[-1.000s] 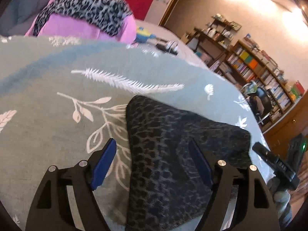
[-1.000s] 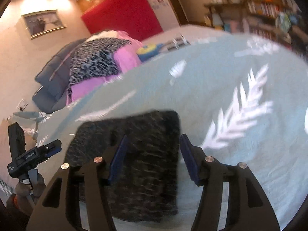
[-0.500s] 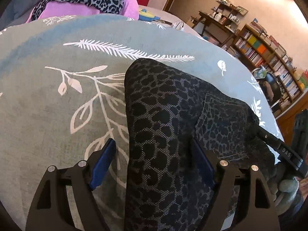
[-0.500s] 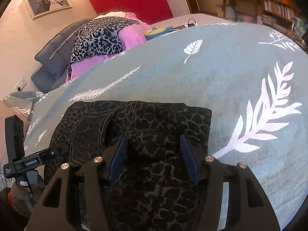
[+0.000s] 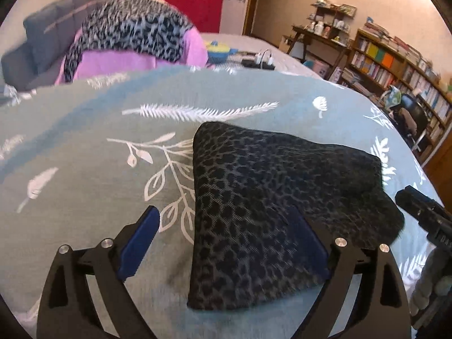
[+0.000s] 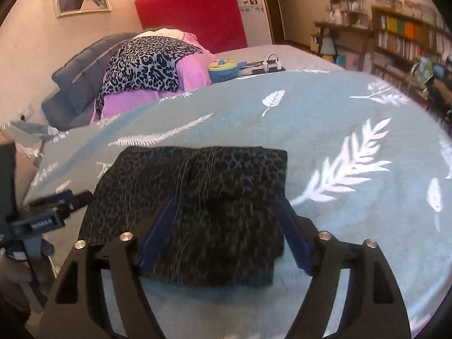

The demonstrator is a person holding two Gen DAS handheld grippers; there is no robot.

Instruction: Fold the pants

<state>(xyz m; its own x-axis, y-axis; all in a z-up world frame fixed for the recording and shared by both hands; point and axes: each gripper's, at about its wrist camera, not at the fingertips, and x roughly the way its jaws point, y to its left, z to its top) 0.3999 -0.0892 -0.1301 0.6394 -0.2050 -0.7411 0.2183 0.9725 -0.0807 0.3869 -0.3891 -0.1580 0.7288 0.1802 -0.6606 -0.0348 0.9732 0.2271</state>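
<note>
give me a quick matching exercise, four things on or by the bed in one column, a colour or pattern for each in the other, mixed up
Things:
1. folded pants
2. bedspread
3. panel on the far wall
4. garment under the leopard-print cloth

Colours:
A. plain red
B. pink
C. dark leopard print
D. pale teal with white leaves

Pairs: 1-C, 2-D, 3-A, 4-B
</note>
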